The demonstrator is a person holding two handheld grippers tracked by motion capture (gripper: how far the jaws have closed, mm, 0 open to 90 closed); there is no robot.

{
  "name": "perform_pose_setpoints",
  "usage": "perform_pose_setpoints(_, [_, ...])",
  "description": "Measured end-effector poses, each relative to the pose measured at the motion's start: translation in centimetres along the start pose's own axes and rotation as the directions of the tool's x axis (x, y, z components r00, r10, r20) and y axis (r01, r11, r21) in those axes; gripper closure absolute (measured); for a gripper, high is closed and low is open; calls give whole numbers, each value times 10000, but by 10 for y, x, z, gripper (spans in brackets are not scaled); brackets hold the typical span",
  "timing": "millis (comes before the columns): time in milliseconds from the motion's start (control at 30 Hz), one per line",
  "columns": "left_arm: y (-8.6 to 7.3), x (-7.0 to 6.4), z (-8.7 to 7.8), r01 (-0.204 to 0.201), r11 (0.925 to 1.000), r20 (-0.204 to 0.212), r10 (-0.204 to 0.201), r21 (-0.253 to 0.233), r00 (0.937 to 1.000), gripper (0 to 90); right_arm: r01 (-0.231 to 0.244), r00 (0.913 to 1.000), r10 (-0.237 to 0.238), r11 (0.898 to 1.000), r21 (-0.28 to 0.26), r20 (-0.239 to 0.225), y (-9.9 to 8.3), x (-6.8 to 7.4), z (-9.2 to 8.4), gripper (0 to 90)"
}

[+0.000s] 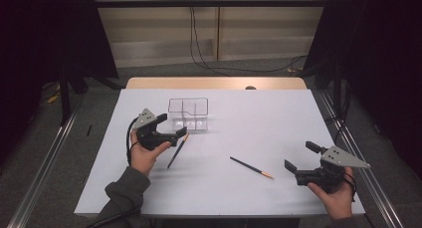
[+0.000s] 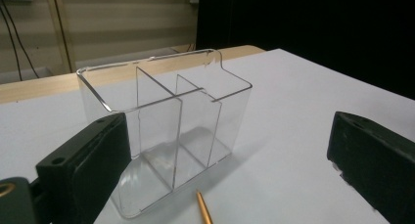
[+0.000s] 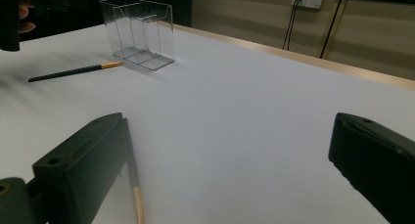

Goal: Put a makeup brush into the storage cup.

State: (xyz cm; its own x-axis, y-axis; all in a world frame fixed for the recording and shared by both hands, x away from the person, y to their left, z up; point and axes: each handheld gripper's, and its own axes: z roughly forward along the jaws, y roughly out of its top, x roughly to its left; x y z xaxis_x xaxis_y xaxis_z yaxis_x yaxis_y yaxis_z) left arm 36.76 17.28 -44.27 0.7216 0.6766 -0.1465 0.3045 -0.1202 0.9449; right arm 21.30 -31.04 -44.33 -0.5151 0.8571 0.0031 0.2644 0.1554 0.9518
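your left tongs (image 1: 173, 127) hang wide open and empty just before the clear divided holder (image 1: 188, 114), over the near pencil (image 1: 177, 151), likely to lift it in. your right tongs (image 1: 301, 156) gape empty too, beside the second pencil (image 1: 251, 167) lying flat on the table (image 1: 259, 113).

The desk (image 1: 249, 118) is covered in plain white, with a light wood edge at its 12 o'clock side. The divided holder (image 1: 188, 114) is clear and colourless. Both brushes are dark, near black, with a gold ferrule: one brush (image 1: 177, 152) at 9 o'clock, the other brush (image 1: 250, 167) at 5 o'clock. The left gripper (image 1: 172, 126) and right gripper (image 1: 300, 156) are black with grey top plates. Their fingers (image 2: 83, 160) are matte black. The sleeve (image 1: 127, 188) is dark grey.
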Motion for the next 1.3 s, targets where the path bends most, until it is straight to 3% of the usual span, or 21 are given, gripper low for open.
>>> perform_pose_setpoints(300, [8, -1, 7, -141, 9950, 168, 125, 985, 9998, 24, 29, 10000, -29, 9999, 104, -65, 0, -1, 0, 1])
perform_pose_setpoints(533, [10, 1, 12, 17, 9792, 191, -57, 2031, 9998, 24, 48, 9999, -46, 9999, 106, -114, 0, -1, 0, 2])
perform_pose_setpoints(600, [12, 2, 13, -95, 9717, 109, 71, 2362, 9999, 24, 39, 9999, -38, 9999, 113, -96, 0, -1, 0, 1])
perform_pose_setpoints(700, [14, 2, 15, 122, 9630, 230, -191, 2691, 9996, 22, 33, 10000, -33, 9999, 106, -48, -1, -1, 0, 2])
perform_pose_setpoints(933, [22, 1, 21, 73, 9280, 272, -188, 3724, 9995, 13, 28, 9999, -26, 9999, 145, -123, -1, -1, 0, 1])
perform_pose_setpoints(1033, [24, 0, 24, 170, 9099, 237, -294, 4144, 9993, 10, 48, 9999, -47, 9999, 132, -91, -1, -1, 0, 2])
perform_pose_setpoints(1067, [26, 1, 25, 160, 8976, 262, -307, 4405, 9992, 10, 43, 10000, -42, 9999, 110, -66, -1, -1, 0, 2])
perform_pose_setpoints(1100, [26, 0, 26, 239, 8961, 252, -391, 4432, 9989, 11, 41, 10000, -40, 9999, 111, -60, -1, -1, 0, 1])
perform_pose_setpoints(1167, [28, 1, 28, 105, 8824, 308, -283, 4704, 9991, 10, 45, 10000, -44, 9999, 116, -64, -1, -1, 0, 2])
perform_pose_setpoints(1200, [28, 1, 29, 176, 8809, 275, -347, 4729, 9990, 10, 19, 10000, -18, 9999, 128, -70, -1, -1, 0, 2])
perform_pose_setpoints(1233, [29, 0, 30, 222, 8743, 227, -379, 4849, 9990, 10, 2, 10000, -1, 9999, 124, -59, -1, -1, 0, 2])
perform_pose_setpoints(1267, [30, 0, 31, 135, 8611, 311, -341, 5082, 9989, 10, 4, 10000, -3, 9999, 124, -64, -1, -1, 0, 2])
perform_pose_setpoints(1300, [30, -1, 32, 342, 8633, 234, -532, 5035, 9983, 10, 12, 10000, -12, 9999, 127, -53, -1, -1, 0, 2])
